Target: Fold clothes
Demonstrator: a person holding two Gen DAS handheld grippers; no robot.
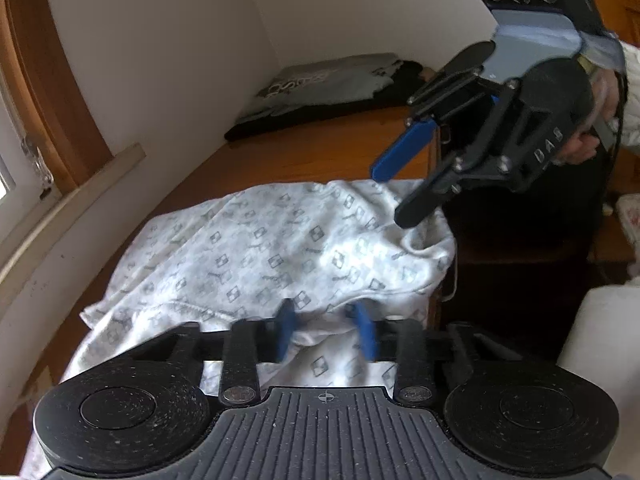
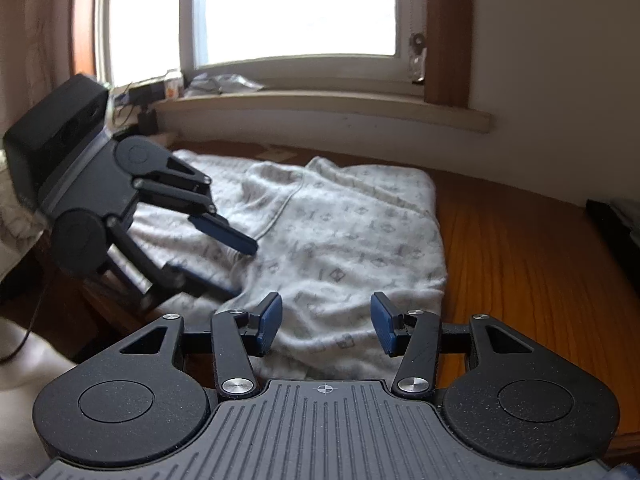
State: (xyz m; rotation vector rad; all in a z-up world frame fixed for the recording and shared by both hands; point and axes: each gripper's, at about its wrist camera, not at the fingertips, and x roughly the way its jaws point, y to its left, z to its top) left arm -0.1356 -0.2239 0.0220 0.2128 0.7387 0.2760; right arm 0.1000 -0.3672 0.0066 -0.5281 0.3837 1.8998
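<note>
A white garment with a grey print [image 1: 260, 252] lies partly folded on the wooden table [image 1: 304, 152]; it also shows in the right wrist view [image 2: 340, 240]. My left gripper [image 1: 326, 334] is open, its blue pads on either side of a raised fold at the garment's near edge; it shows from the side in the right wrist view [image 2: 240, 268]. My right gripper [image 2: 326, 324] is open and empty, just above the garment's near edge; in the left wrist view it [image 1: 394, 196] hovers over the garment's far right corner.
A stack of dark and grey folded clothes [image 1: 320, 88] lies at the table's far end. A window and sill [image 2: 320, 108] run along the wall beside the table. Bare wood [image 2: 520, 264] lies right of the garment. The table edge drops off at right [image 1: 436, 240].
</note>
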